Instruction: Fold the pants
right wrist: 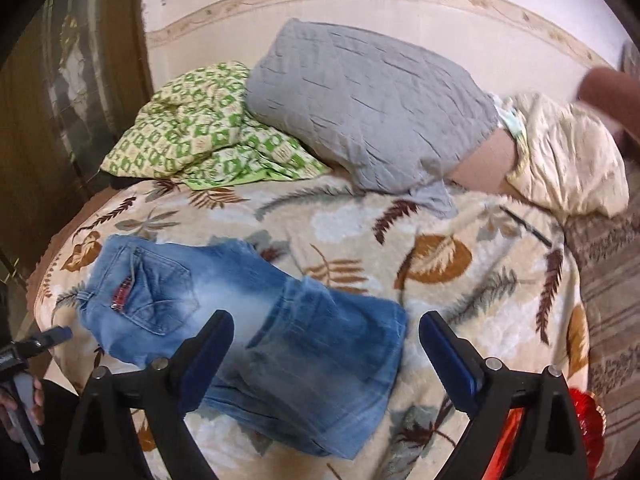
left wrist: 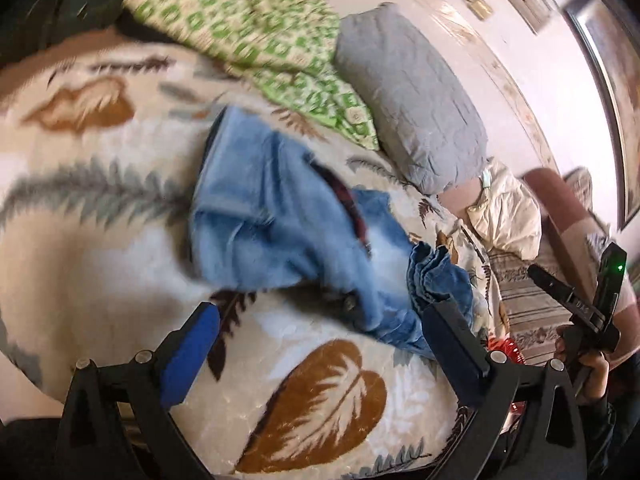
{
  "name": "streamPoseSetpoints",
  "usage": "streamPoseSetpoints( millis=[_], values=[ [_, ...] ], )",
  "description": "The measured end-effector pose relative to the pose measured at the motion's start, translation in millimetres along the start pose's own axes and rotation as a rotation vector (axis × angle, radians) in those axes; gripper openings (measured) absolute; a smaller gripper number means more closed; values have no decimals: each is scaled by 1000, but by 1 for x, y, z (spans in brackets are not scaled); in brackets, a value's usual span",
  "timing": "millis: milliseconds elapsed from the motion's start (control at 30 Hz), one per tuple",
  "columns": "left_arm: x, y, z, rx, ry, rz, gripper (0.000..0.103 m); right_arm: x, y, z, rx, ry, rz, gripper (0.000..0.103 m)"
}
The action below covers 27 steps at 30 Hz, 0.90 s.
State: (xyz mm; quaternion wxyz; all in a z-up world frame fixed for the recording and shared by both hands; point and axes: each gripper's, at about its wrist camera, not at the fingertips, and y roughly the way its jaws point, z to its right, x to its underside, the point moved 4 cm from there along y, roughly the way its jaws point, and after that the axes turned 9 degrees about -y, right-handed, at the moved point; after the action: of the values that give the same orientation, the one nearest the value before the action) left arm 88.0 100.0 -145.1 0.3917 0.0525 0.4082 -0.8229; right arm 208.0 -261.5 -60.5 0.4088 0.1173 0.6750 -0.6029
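1. The jeans (right wrist: 248, 320) lie on the blanket (right wrist: 460, 280) straight ahead of and just under the right gripper (right wrist: 326, 344). Their long axis runs from ahead-left of it, where the back pocket and waist sit, down to its near side, where the folded leg end lies between and below its fingers.

2. From the left gripper (left wrist: 320, 332) the jeans (left wrist: 280, 216) lie ahead and slightly to its right; a bunched, darker hem sits just beside its right finger — whether the two touch cannot be told through the blur.

3. Both grippers are released: wide gaps between the fingers, nothing pinched in either. In the left wrist view the right gripper (left wrist: 568, 300) shows far off to the right, spread apart as well.

4. By my judgement the right gripper is the nearer one to the flat leg end, the left the nearer to the crumpled hem, so the next fold likely turns on closing each on its own end.

5. Materials — the denim is faded pale blue, soft and already doubled over, with stitched seams and a red plaid trim at the pocket. It should drape and slide if lifted by one corner.

6. The blanket is plush, cream with brown and grey leaf prints. Beyond the jeans sit a quilted grey pillow (right wrist: 360, 112) and a green-patterned cloth (right wrist: 200, 132).
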Motion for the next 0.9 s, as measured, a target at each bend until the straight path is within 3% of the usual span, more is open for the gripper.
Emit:
streamPoseSetpoints(
  millis=[233,367,433,633,733,900],
  values=[
    [-1,15,-26,29,-117,-4,101,-32,7,-35,-74,-55,3,95],
    [-7,41,-41,90,-239,-19,103,-52,12,-62,-93,-115,9,95],
    [-14,41,-39,144,-250,34,103,-61,13,-74,-101,-135,15,95],
    [-34,44,-52,203,-479,57,103,-70,17,-97,-122,-174,18,95],
    [-39,47,-53,173,-534,45,103,-68,18,-100,-129,-175,18,95],
    [-43,57,-44,92,-468,39,103,-67,21,-94,-129,-155,12,95]
  ],
)
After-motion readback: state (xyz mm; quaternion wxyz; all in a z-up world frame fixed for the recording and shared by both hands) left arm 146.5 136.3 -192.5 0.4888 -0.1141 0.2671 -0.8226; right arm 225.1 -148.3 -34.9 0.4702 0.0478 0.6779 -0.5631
